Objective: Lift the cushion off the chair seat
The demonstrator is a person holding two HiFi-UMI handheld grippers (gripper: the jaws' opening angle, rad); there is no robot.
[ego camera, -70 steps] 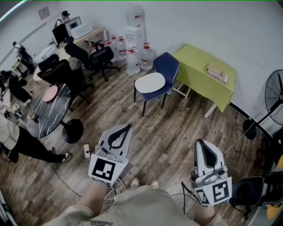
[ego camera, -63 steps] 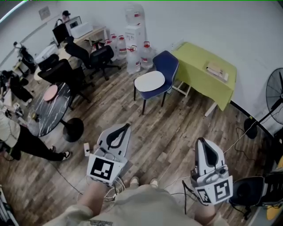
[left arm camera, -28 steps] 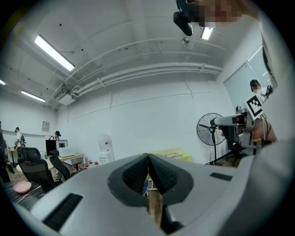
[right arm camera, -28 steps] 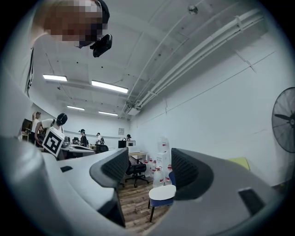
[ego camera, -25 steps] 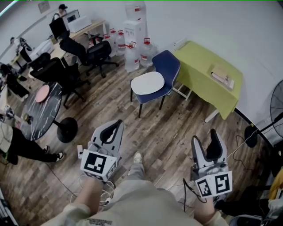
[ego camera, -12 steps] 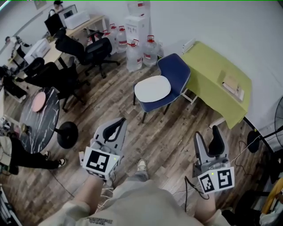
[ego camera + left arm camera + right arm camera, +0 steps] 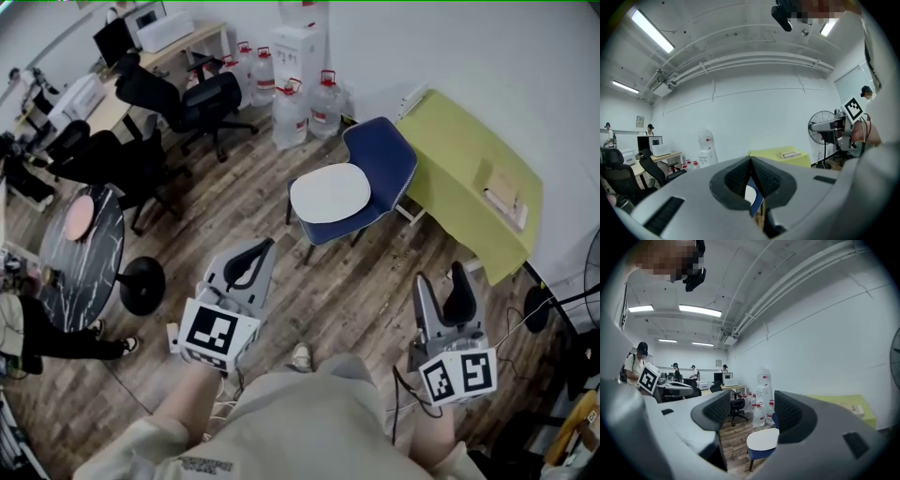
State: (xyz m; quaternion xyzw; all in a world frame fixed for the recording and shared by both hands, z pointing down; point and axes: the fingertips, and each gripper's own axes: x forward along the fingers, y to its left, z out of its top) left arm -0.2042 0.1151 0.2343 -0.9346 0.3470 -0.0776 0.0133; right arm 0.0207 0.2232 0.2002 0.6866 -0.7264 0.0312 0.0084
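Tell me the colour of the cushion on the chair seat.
White. The cushion lies on a dark blue chair, and the head view shows it best.

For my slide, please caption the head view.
Left gripper shut, right gripper open, short of the white cushion on the chair.

Nothing readable is showing. Left cube point(image 7: 218, 335) and right cube point(image 7: 457, 375) are carrying only black-and-white square codes, no letters. Red labels on jugs point(image 7: 290, 117) beside dispenser point(image 7: 302, 45) are coming out too small to read.
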